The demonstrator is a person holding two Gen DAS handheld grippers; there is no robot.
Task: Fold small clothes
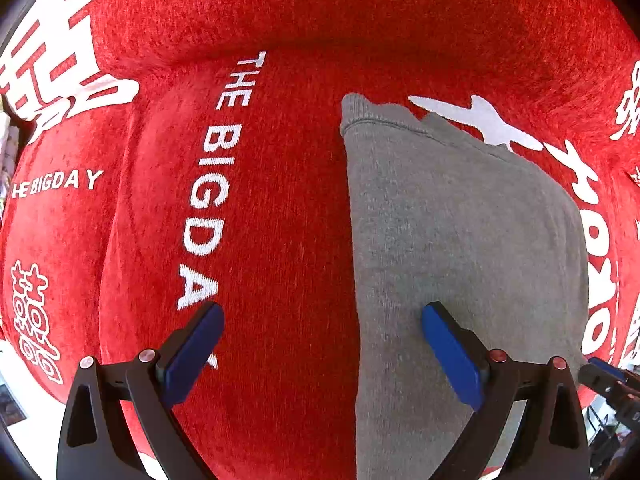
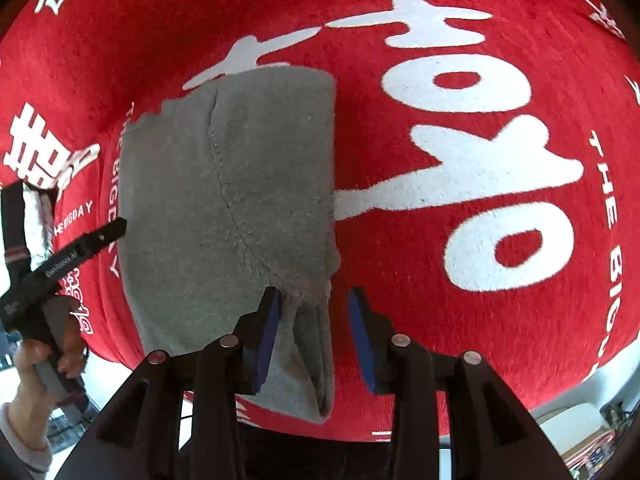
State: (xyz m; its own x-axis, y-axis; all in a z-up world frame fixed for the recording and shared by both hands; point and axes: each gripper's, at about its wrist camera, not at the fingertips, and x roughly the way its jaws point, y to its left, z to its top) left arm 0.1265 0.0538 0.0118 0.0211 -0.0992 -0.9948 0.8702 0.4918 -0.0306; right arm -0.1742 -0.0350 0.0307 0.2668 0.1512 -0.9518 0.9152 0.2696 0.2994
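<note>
Right tongs [image 2: 312,332] apart, straddling near corner of grey garment [image 2: 224,216], pads not pressing. Left tongs [image 1: 320,344] wide apart above garment's left edge. Garment lies folded on red blanket [image 2: 480,240]. Advice: flatten fold before regripping.

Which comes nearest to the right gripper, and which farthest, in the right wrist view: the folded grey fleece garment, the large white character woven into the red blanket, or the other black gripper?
1. Folded grey fleece garment: its lower corner lies between the open fingers of the right gripper.
2. Large white character: on the red blanket, up and right.
3. Other black gripper: far left edge, held in a hand.
</note>
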